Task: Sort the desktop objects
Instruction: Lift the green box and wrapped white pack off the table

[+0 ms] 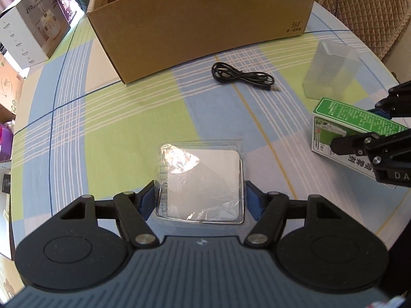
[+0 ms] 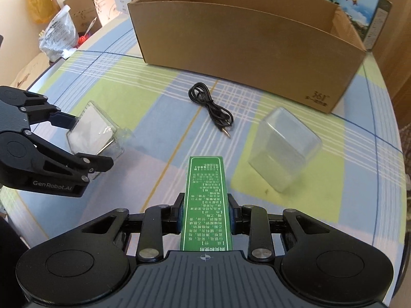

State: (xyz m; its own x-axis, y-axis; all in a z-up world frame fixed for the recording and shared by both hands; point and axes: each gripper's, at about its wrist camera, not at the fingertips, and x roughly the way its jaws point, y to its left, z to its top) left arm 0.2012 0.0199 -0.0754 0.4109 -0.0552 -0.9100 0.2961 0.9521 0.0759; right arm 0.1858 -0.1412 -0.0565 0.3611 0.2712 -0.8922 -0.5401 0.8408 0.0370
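Observation:
My left gripper (image 1: 201, 200) is shut on a clear plastic case (image 1: 203, 177) with a white insert, its blue pads pressed against both sides. From the right wrist view that case (image 2: 95, 133) sits tilted between the left gripper (image 2: 90, 142) fingers, just above the tablecloth. Over on the right, my right gripper (image 2: 206, 215) is shut on a long green box (image 2: 206, 192) printed with white text, which points away along the fingers. The left wrist view shows the same green box (image 1: 334, 118) at the right edge, held by the right gripper (image 1: 359, 125).
A big open cardboard box (image 1: 205, 25) (image 2: 244, 51) stands at the back of the plaid tablecloth (image 1: 102, 128). In front of it lie a coiled black cable (image 1: 241, 75) (image 2: 210, 105) and a translucent plastic container (image 1: 331, 71) (image 2: 282, 151). A humidifier carton (image 1: 33, 33) sits far left.

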